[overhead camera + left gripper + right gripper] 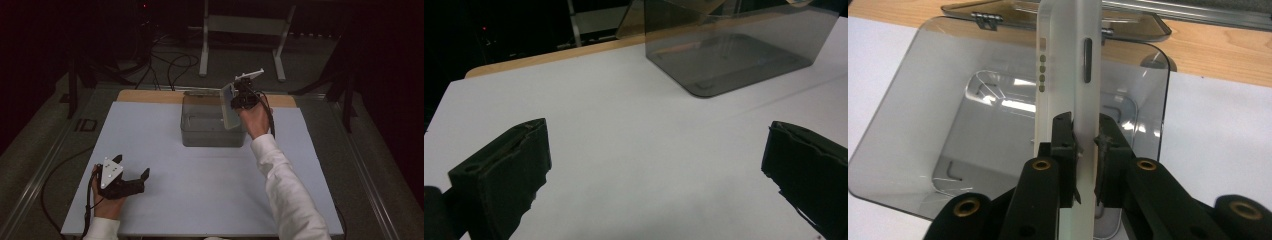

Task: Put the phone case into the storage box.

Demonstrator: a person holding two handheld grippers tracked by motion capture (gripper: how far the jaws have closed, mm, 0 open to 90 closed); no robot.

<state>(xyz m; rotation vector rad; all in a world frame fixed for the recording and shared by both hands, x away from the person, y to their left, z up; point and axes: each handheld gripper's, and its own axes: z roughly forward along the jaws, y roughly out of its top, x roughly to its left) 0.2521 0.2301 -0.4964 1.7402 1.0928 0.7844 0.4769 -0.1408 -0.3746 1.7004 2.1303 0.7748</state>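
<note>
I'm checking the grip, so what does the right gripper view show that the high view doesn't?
Only the right gripper view shows the right claw pinching the white case by its thin edge, the case's side slot and holes, and the box's hinged lid lying open behind. Only the high view shows the left claw open, resting apart on the white table. Both show the case held over the smoky clear box.
</note>
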